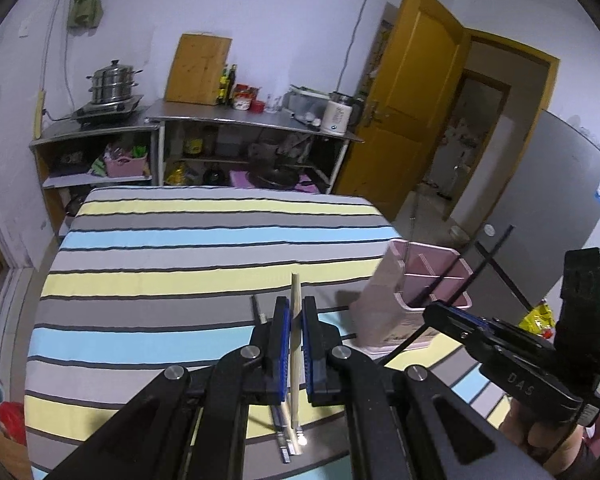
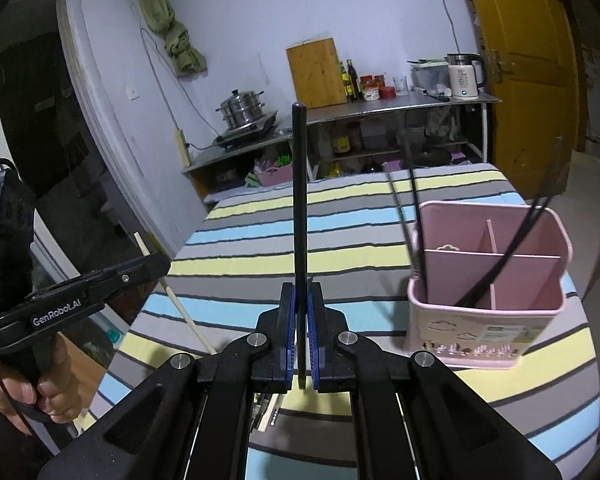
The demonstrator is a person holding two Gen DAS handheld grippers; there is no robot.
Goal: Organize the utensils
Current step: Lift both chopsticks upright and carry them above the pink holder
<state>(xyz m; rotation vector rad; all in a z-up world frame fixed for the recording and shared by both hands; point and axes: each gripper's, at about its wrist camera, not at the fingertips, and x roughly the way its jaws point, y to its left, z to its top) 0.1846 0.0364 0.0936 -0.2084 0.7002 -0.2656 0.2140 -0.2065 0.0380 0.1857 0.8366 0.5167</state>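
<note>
My left gripper (image 1: pixel 295 312) is shut on a wooden chopstick (image 1: pixel 296 292) and holds it above the striped table (image 1: pixel 180 248); it also shows in the right wrist view (image 2: pixel 156 262) at the left. My right gripper (image 2: pixel 301 296) is shut on a black chopstick (image 2: pixel 299 184) that points up and away. The pink divided holder (image 2: pixel 488 280) stands on the table to the right, with black and metal chopsticks leaning in it. It shows in the left wrist view (image 1: pixel 412 300) too, with my right gripper (image 1: pixel 452 312) beside it. More utensils (image 1: pixel 286 432) lie on the cloth under the left gripper.
A steel shelf unit (image 2: pixel 400 104) with a kettle, jars and a cutting board stands beyond the table's far edge. A steamer pot (image 1: pixel 112 84) sits on a stove at the left. A yellow door (image 1: pixel 412 92) and a grey fridge (image 1: pixel 560 200) are at the right.
</note>
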